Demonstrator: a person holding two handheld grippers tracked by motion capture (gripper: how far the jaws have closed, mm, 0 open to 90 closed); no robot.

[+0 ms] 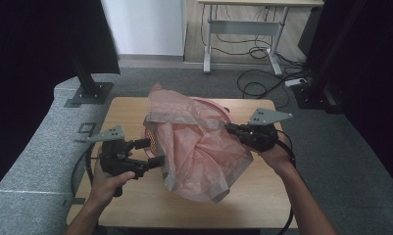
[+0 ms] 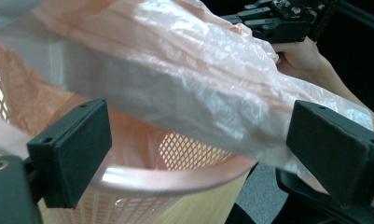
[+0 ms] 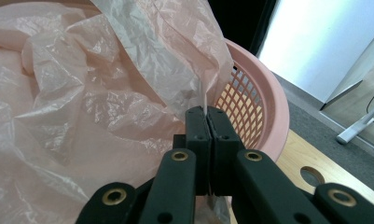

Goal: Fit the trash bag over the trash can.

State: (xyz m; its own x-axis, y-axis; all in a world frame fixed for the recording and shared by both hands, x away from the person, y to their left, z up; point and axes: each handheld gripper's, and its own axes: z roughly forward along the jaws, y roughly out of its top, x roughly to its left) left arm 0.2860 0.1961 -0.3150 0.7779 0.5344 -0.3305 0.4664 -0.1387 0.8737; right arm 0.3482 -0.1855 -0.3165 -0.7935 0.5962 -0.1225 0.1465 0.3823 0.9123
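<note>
While draped over the basket [image 1: 223, 111], plastic bag [image 1: 199, 147] in right jaws, left jaws spread wide, empty.

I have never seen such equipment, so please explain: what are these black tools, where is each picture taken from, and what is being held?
A person sits at a wooden table holding one hand tool with a claw in each hand. One picture looks down from above; the other two come from cameras riding on the tools. On the table lies a pink basket with a thin pink plastic bag draped over it. The right claw pinches the bag's edge. The left claw stands open beside the bag, holding nothing.
</note>
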